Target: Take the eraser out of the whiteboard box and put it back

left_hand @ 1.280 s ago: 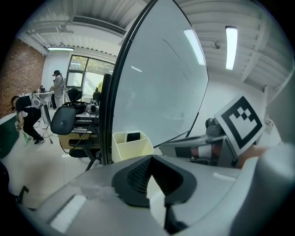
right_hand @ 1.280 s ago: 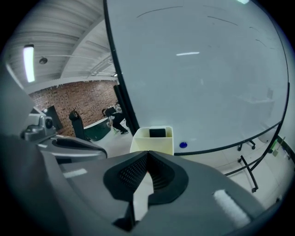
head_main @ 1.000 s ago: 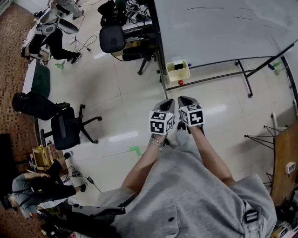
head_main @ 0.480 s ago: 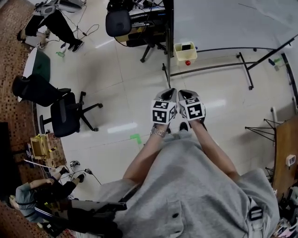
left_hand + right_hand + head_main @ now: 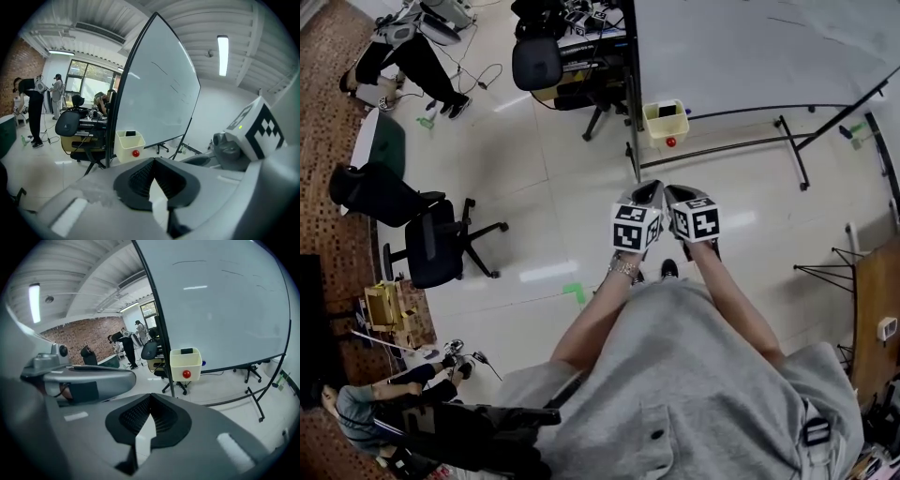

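A pale yellow box [image 5: 667, 122] hangs on the whiteboard's frame [image 5: 630, 84], with a red knob [image 5: 671, 142] on its front. The dark eraser [image 5: 667, 111] stands inside it. My left gripper [image 5: 651, 190] and right gripper [image 5: 674, 194] are held side by side over the floor, well short of the box. Both are shut and empty. The left gripper view shows its shut gripper [image 5: 152, 177] pointing towards the box [image 5: 129, 146] and eraser [image 5: 130, 133]. In the right gripper view, the shut gripper [image 5: 146, 422] faces the box [image 5: 186, 364] and eraser [image 5: 186, 351].
The whiteboard's stand legs [image 5: 792, 155] spread over the floor to the right of the box. A black office chair [image 5: 537, 64] and a cluttered desk stand left of the board. Another chair [image 5: 441, 246] is at the left, and people stand further off.
Both grippers have shifted a little towards the whiteboard, still side by side and shut. The head view has swung, so the box sits at a different place in the picture.
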The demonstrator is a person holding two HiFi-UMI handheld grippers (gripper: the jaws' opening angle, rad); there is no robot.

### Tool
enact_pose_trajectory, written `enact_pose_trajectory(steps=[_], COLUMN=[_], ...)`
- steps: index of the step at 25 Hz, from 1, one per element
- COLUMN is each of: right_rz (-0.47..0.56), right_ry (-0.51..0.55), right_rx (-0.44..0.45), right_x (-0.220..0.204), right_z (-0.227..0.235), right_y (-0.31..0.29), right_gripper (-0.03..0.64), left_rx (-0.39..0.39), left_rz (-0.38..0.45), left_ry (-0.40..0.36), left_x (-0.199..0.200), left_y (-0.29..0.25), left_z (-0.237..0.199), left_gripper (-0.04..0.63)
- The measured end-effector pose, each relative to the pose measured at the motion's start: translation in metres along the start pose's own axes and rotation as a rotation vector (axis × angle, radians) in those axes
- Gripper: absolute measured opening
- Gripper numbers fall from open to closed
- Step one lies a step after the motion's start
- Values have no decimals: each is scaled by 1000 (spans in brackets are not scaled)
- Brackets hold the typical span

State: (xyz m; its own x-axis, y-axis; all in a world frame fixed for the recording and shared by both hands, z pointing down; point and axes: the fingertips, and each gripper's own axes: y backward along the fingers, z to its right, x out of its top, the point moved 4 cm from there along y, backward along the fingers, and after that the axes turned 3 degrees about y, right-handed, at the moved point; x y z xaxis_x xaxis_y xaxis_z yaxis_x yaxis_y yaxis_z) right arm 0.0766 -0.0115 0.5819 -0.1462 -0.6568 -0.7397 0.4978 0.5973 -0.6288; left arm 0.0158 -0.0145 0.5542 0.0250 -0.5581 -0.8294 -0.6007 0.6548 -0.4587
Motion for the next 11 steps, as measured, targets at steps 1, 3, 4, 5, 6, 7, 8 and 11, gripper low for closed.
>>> enact_pose_trajectory(steps=[1,3,4,5,6,7,8,11], right_rz=[7,18,19,17,13,10,8,6], right_ry=[-9,-12,-14,-22,-32,-40,-44,-40], right_rx=[-1,2,6,11,17,22,27,41], right_x=[3,8,9,9,8,7,6,8], right_z=[4,8,10,11,13,14,14,13], right_y=[1,2,2,2,1,1,0,0], right_gripper=[3,3,3,3,3,3,3,3], left_rx=[-1,2,1,-1,-5,-8,-10,-9], left_rz=[5,9,8,4,-1,-6,-11,-17], left_ry=[-1,-1,-3,-6,-10,-13,-14,-11], left_x=[4,8,9,9,9,8,7,4], left_y=[-2,-6,-8,-11,-13,-14,-15,-14], left_z=[0,-1,-1,0,2,3,4,4], left_gripper=[3,3,3,3,3,3,3,3])
